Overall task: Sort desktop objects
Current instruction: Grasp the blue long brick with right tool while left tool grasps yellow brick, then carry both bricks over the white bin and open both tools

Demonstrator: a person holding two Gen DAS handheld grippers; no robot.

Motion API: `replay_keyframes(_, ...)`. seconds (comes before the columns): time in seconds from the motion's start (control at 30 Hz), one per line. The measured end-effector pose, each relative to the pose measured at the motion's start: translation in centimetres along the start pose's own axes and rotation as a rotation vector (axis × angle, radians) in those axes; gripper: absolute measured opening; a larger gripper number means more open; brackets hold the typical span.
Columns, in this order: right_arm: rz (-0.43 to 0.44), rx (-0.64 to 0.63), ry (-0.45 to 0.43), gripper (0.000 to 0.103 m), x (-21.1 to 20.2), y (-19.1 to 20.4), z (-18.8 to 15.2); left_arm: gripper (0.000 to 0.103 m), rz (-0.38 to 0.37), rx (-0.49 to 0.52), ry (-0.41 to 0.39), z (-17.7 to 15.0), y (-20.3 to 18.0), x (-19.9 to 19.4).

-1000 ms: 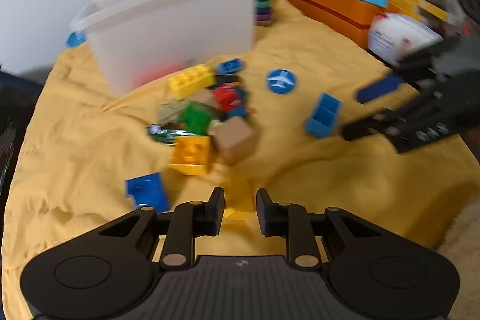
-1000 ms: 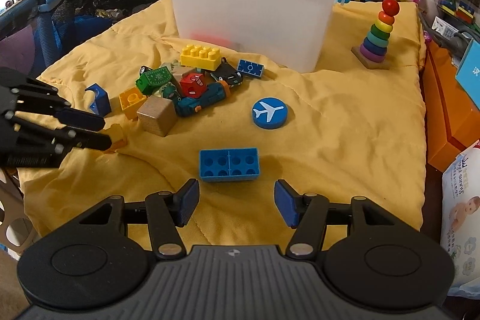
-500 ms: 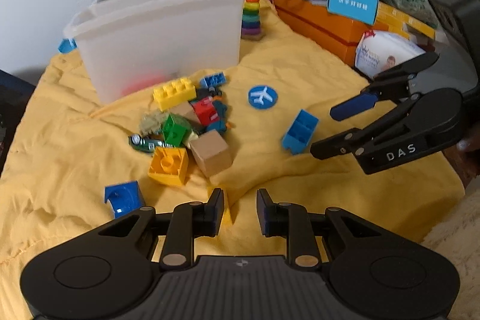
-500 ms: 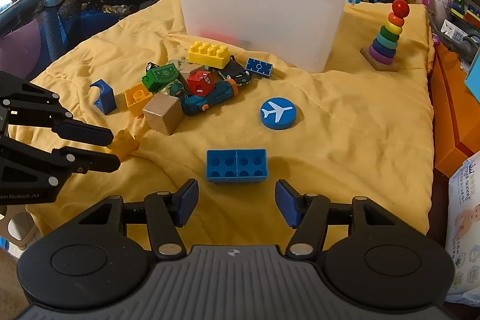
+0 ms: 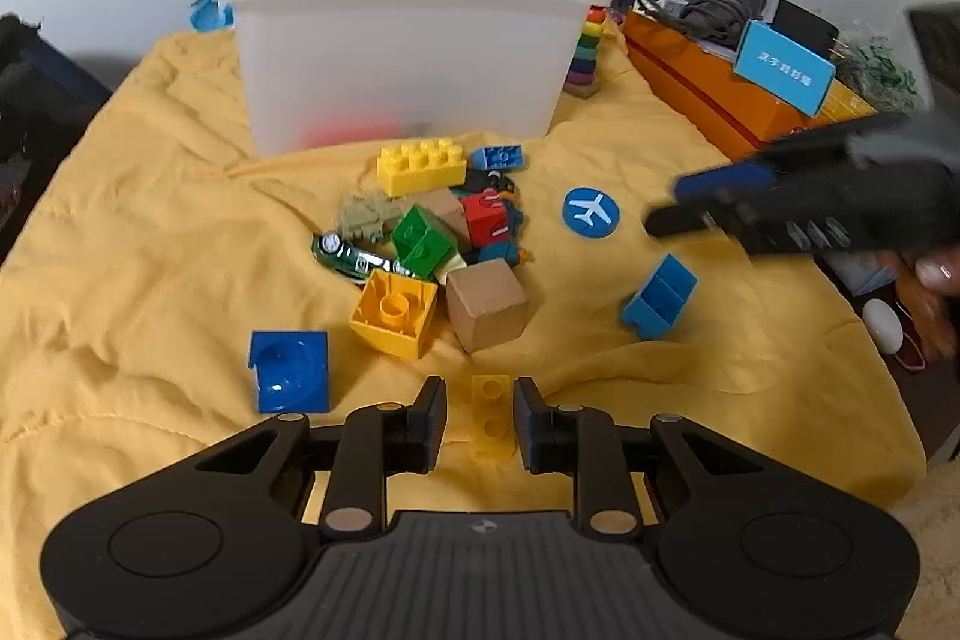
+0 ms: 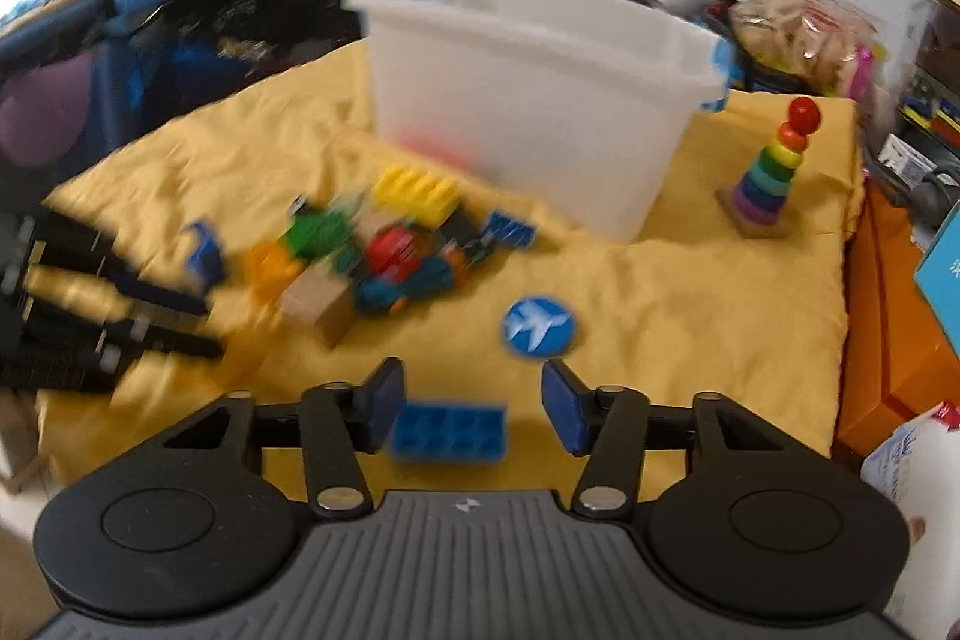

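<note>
A pile of toy bricks [image 5: 432, 232] lies on the yellow cloth [image 5: 150, 220] in front of a translucent white bin [image 5: 402, 40]. My left gripper [image 5: 480, 415] has its jaws close around a small yellow brick [image 5: 491, 415], which rests on the cloth. My right gripper [image 6: 471, 415] is open, its fingers either side of a blue brick [image 6: 449, 431] lying on the cloth. The right wrist view is blurred. The right gripper also shows in the left wrist view [image 5: 690, 208], above that blue brick [image 5: 660, 297].
A blue aeroplane disc [image 5: 591, 212], a wooden cube [image 5: 485, 303], a yellow hollow brick [image 5: 393, 311] and a blue curved block [image 5: 291, 370] lie on the cloth. A rainbow ring stacker [image 6: 771, 172] stands right of the bin. Orange boxes [image 5: 720, 100] line the right edge.
The left gripper has drawn back, so the small yellow brick now shows between its fingers. The right gripper has moved forward and down until the blue brick sits between its fingers.
</note>
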State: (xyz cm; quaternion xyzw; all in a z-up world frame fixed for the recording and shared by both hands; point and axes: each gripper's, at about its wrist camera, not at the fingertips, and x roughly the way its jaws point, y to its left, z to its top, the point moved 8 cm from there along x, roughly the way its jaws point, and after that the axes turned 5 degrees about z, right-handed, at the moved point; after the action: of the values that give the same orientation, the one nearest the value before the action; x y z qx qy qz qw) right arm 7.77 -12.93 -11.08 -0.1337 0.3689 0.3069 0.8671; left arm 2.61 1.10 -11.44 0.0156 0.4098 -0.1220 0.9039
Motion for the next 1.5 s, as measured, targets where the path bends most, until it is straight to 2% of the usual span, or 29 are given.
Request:
replay_keyframes(0.03,0.011,0.022,0.007,0.032,0.6,-0.4,0.6,0.027,-0.002,0.001,0.012,-0.1,0.0,0.2)
replay_keyframes(0.07,0.016,0.03,0.017,0.025,1.5,-0.8,1.1,0.027,-0.008,0.001,0.015,-0.2,-0.1,0.3)
replay_keyframes(0.17,0.01,0.008,0.103,0.021,3.8,-1.1,1.1,0.027,-0.02,0.02,0.02,-0.3,-0.6,0.3)
replay_keyframes(0.23,0.046,0.025,0.163,0.02,4.1,-0.8,0.1,0.027,-0.023,0.039,0.023,-0.4,-0.9,0.2)
replay_keyframes(0.43,0.066,0.031,0.16,0.021,0.2,0.2,-3.6,0.027,-0.031,0.049,0.047,-0.7,-1.2,0.8)
replay_keyframes(0.67,0.058,0.034,0.217,0.021,-0.4,0.4,-5.8,0.027,-0.025,0.054,0.066,-0.3,-1.3,1.8)
replay_keyframes(0.7,0.056,0.034,0.211,0.021,-0.5,0.4,-5.6,0.027,-0.025,0.059,0.073,-0.4,-1.4,1.9)
replay_keyframes(0.73,0.052,0.023,0.196,0.027,-0.9,0.4,-5.3,0.026,-0.028,0.064,0.075,-0.4,-1.4,1.9)
replay_keyframes(0.83,0.041,-0.091,0.171,0.045,-1.6,0.6,-4.0,0.026,-0.03,0.073,0.08,-0.4,-1.5,1.9)
replay_keyframes(0.87,0.054,-0.152,0.178,0.048,-1.5,0.8,-3.6,0.026,-0.03,0.075,0.083,-0.4,-1.5,1.9)
replay_keyframes(1.0,0.164,-0.395,0.242,0.048,-0.3,1.4,-3.3,0.025,-0.027,0.091,0.088,-0.4,-1.6,2.0)
replay_keyframes(1.1,0.253,-0.487,0.267,0.048,1.1,1.4,-3.1,0.025,-0.024,0.097,0.094,-0.4,-1.8,2.0)
replay_keyframes(1.2,0.356,-0.541,0.332,0.048,2.8,1.9,-3.8,0.025,-0.023,0.1,0.1,-0.4,-1.8,1.9)
replay_keyframes(1.27,0.382,-0.537,0.365,0.045,3.5,2.2,-4.4,0.025,-0.022,0.098,0.097,-0.4,-1.8,1.8)
replay_keyframes(1.3,0.392,-0.496,0.364,0.041,3.6,2.1,-4.4,0.024,-0.021,0.095,0.092,-0.4,-1.8,1.6)
replay_keyframes(1.33,0.401,-0.45,0.365,0.031,3.5,2.0,-4.4,0.022,-0.023,0.091,0.088,-0.3,-1.8,1.5)
replay_keyframes(1.37,0.399,-0.409,0.362,0.028,3.3,1.9,-4.4,0.021,-0.027,0.088,0.086,-0.2,-1.8,1.3)
replay_keyframes(1.5,0.332,-0.289,0.336,0.027,2.6,1.6,-4.7,0.016,-0.025,0.089,0.035,1.7,-1.6,-0.3)
